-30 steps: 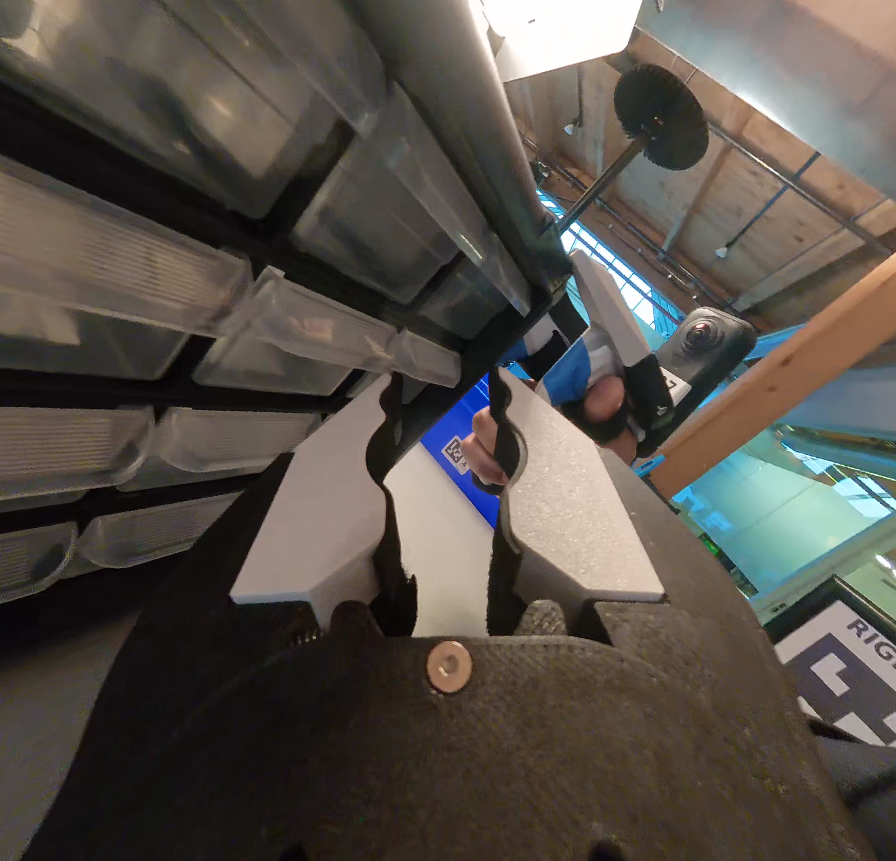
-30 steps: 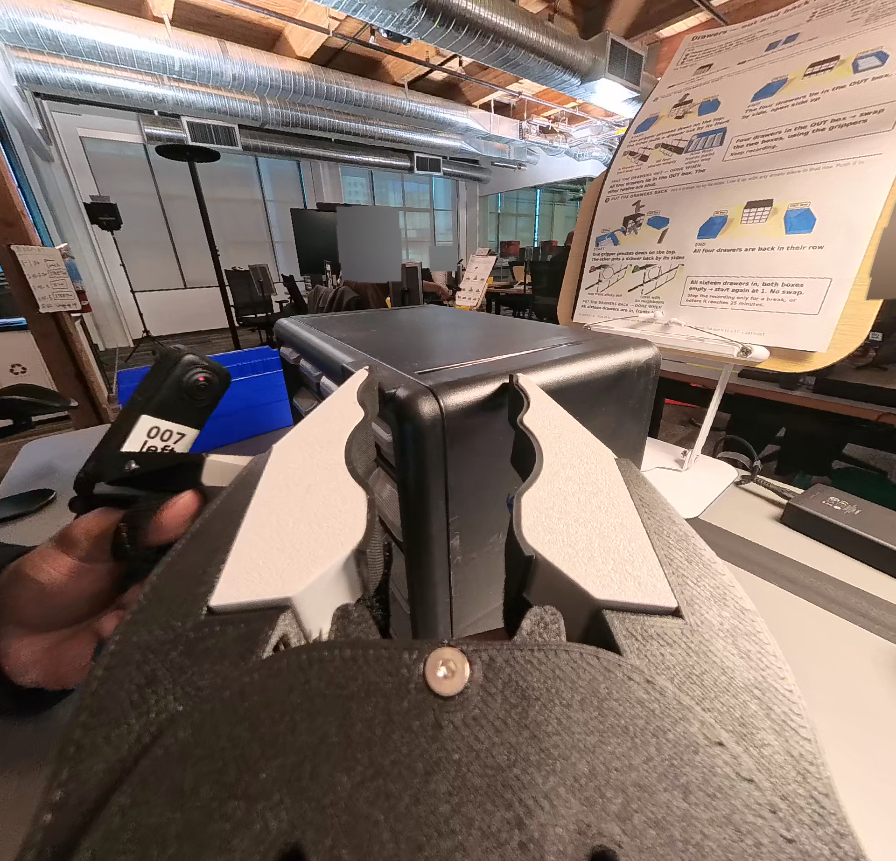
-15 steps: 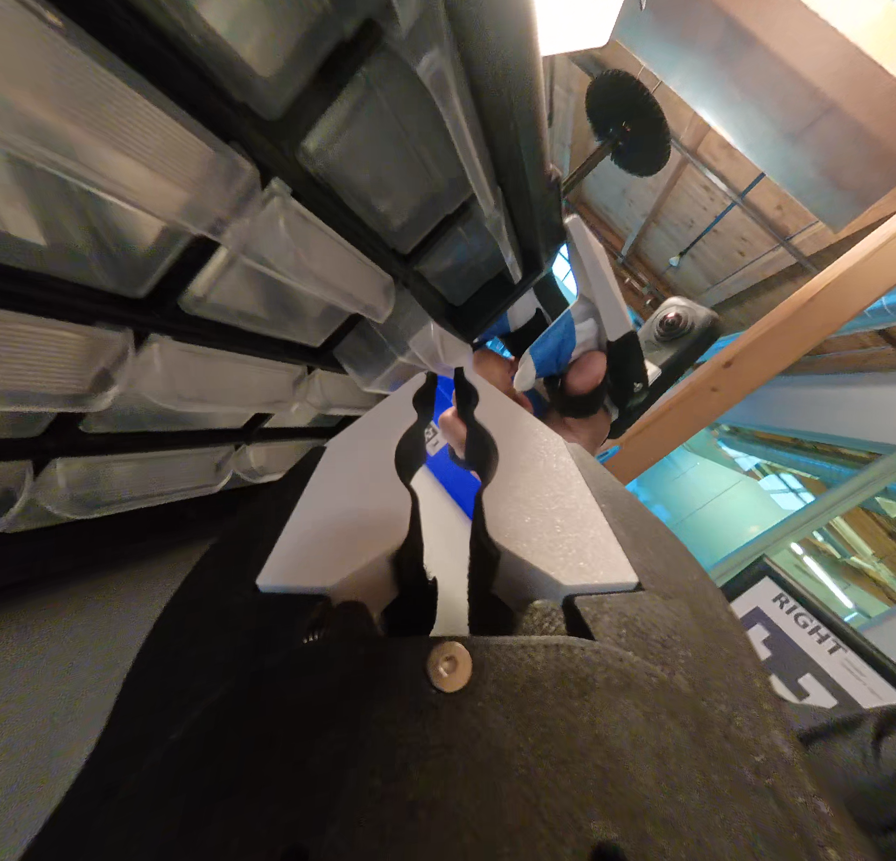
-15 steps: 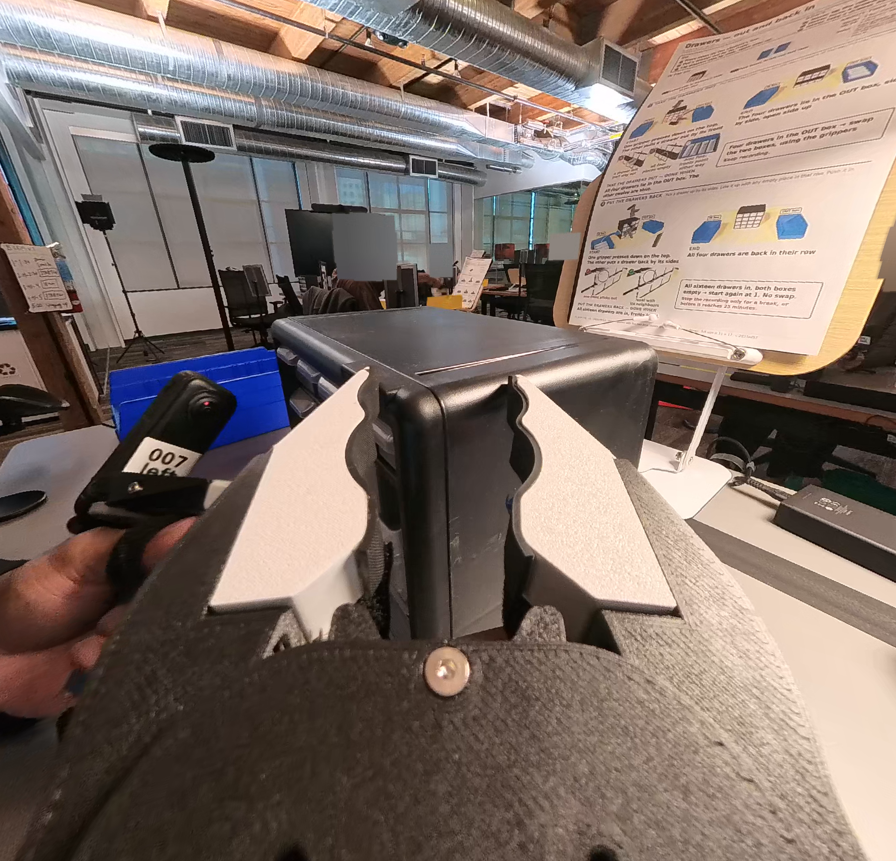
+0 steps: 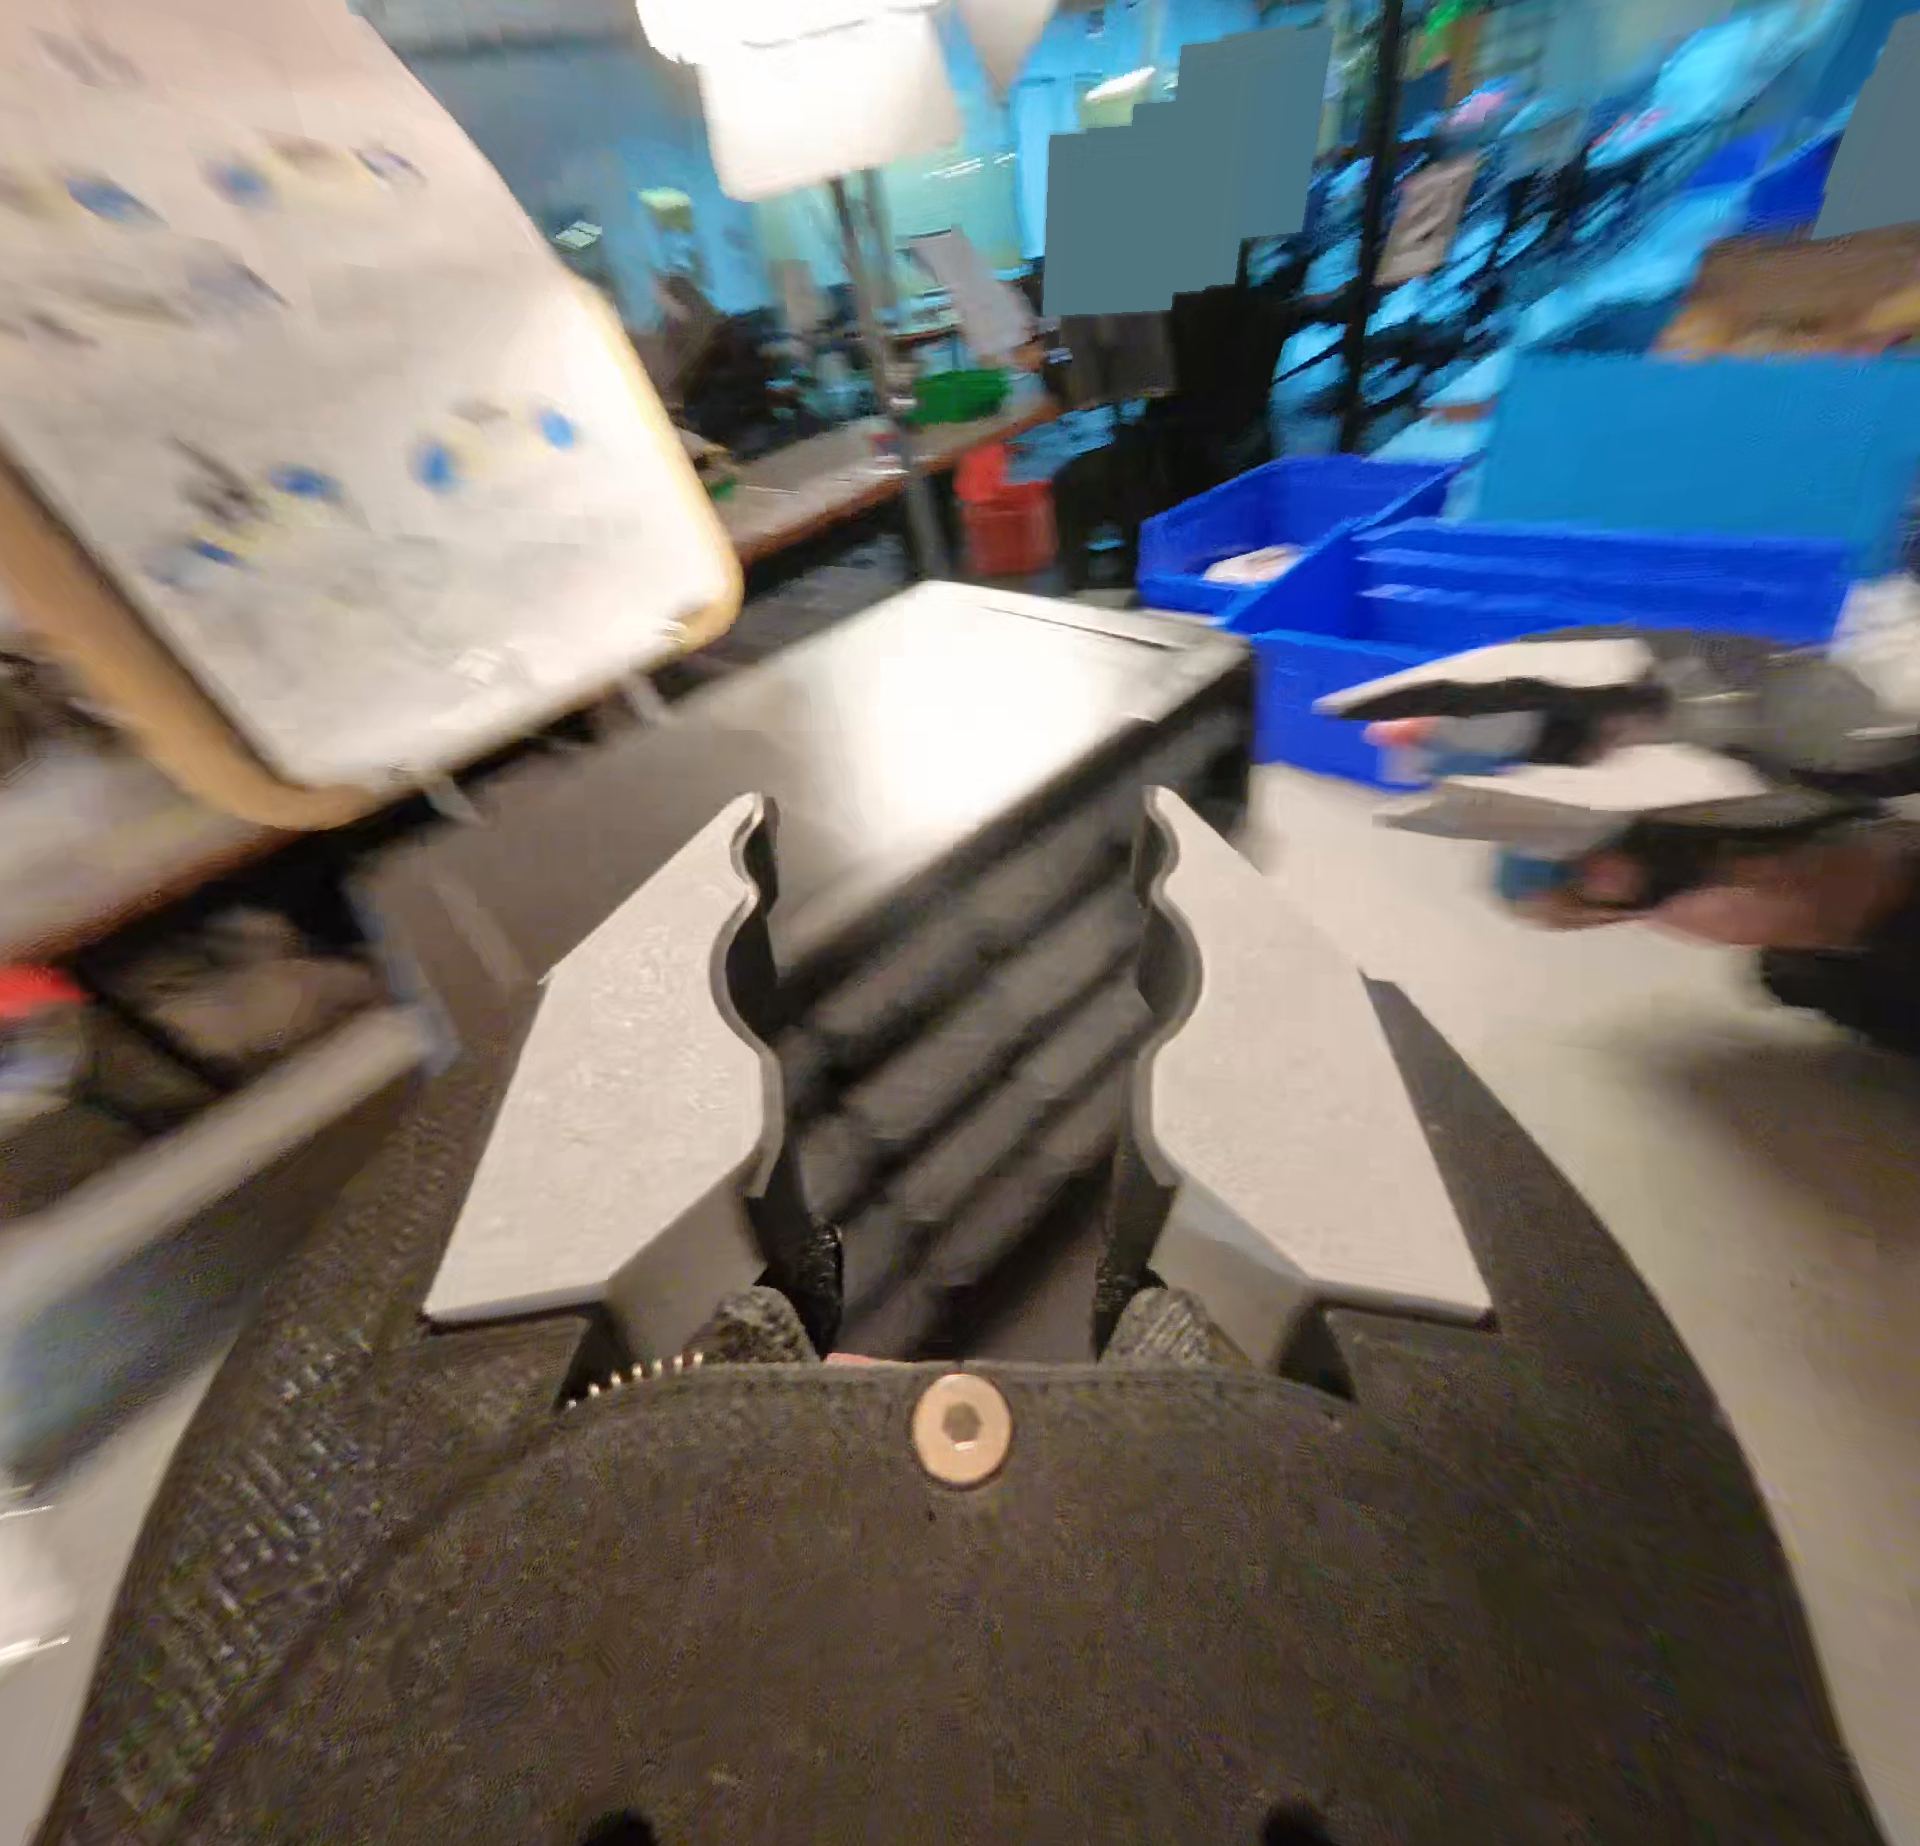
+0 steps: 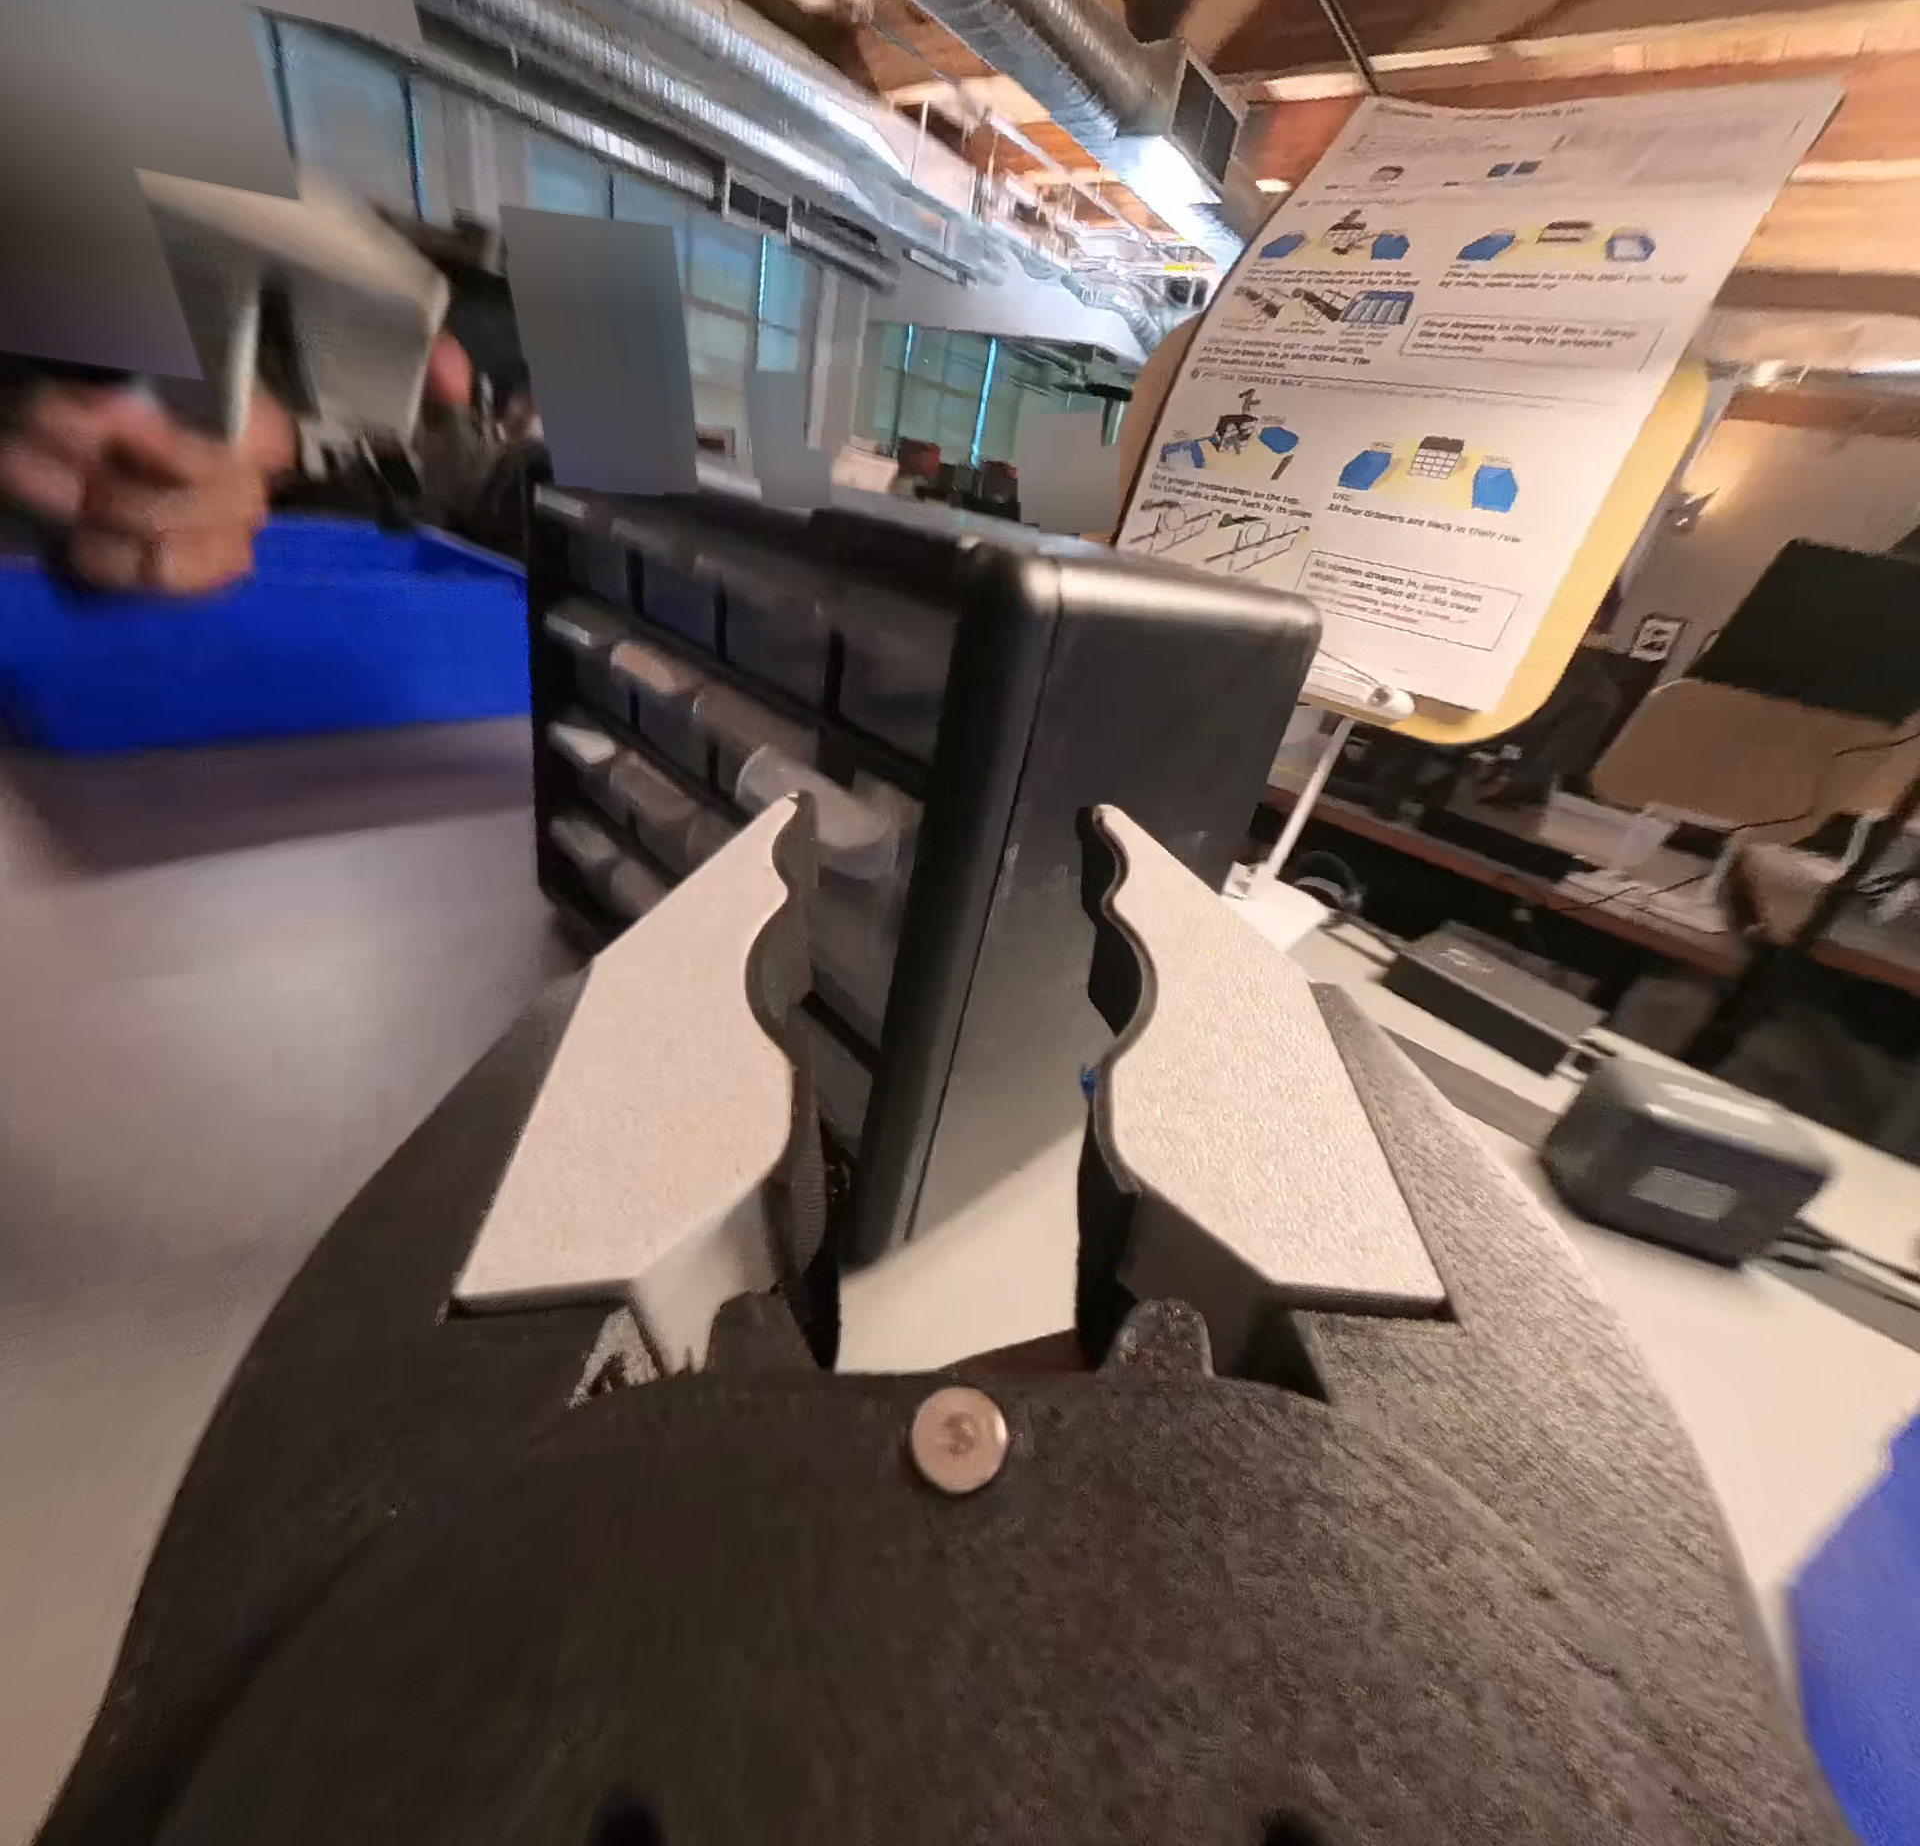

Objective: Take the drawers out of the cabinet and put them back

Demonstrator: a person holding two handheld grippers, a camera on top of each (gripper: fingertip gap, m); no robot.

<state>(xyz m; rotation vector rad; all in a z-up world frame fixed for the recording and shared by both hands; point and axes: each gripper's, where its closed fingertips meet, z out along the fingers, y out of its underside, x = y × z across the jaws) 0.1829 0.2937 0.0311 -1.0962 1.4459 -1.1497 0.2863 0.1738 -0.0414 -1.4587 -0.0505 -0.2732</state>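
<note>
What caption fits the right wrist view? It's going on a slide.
Open right gripper faces the corner of a black drawer cabinet on the table, a blue bin behind.

Black plastic drawer cabinet point(image 6: 1132, 757) stands upright on the pale tabletop, rounded corners, flat top point(image 5: 935, 716) catching glare. Front face holds rows of small translucent grey plastic drawers point(image 6: 727, 716) in a grid, seated in their slots. Image blurred; drawer count per row not resolvable.

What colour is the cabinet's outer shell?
Black. The cabinet shows best in the right wrist view, with translucent grey drawers in its front.
</note>
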